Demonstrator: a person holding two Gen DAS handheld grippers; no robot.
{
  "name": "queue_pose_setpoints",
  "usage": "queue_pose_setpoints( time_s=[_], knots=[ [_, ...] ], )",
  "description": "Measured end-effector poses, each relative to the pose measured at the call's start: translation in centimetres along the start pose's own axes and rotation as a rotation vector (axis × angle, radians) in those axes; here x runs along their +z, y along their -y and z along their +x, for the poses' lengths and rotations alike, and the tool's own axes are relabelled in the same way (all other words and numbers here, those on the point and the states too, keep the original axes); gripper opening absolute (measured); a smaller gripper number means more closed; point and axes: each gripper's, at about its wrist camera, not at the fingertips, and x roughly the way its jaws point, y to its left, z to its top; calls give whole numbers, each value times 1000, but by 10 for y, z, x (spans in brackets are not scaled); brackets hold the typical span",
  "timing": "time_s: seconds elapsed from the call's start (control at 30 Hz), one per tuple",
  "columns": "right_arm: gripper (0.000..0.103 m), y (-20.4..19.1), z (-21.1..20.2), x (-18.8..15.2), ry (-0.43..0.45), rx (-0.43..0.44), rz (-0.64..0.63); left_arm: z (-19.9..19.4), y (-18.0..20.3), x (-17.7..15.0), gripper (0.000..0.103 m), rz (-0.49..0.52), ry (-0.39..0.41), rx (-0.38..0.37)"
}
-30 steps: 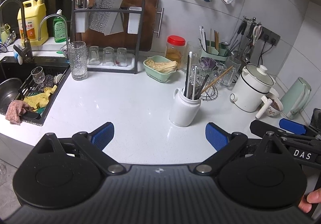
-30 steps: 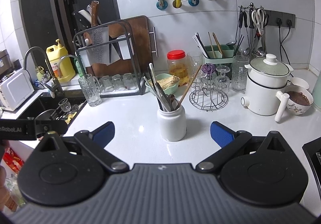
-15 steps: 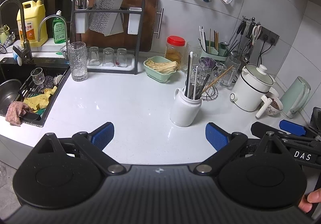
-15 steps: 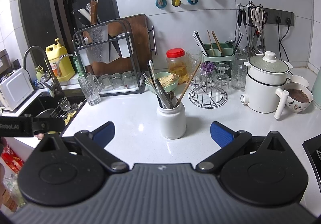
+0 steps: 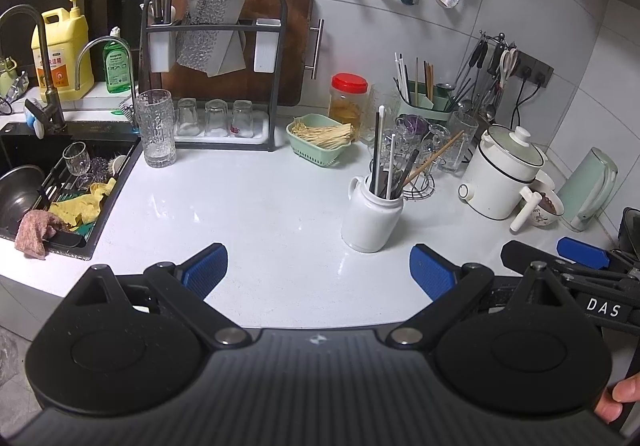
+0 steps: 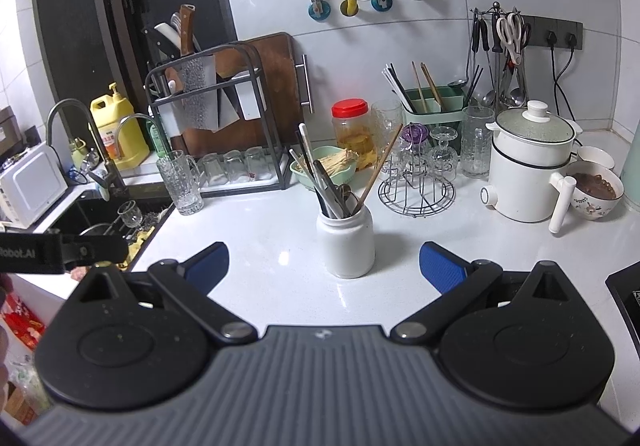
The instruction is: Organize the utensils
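— Left tool (image 5: 318,266)?
— Spread wide, blue pads (image 5: 204,269) far apart, nothing between. Held low and level, pointing toward twelve o'clock.
— Right tool (image 6: 324,266)?
— Same: gaping, blue pads (image 6: 442,271) well apart, empty, aimed at twelve o'clock.
— Seen from each other's cameras?
— Yes. In the left wrist view, right tool (image 5: 576,266) sticking in at three o'clock, one blue pad showing. In the right wrist view, a black part of the left tool (image 6: 60,250) at nine o'clock.
— Hands?
— Only fingertips (image 5: 622,398) at four o'clock in the left wrist view, curled round a dark grip. Rest hidden.
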Motion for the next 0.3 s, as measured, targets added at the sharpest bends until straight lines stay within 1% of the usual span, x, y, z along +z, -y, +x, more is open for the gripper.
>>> queue_pose_setpoints(
  time_s=[0.3],
  knots=[
    [103,-2,0,-1,1,-16,-3,0,-2,0,99,0,1,-2]
  ],
)
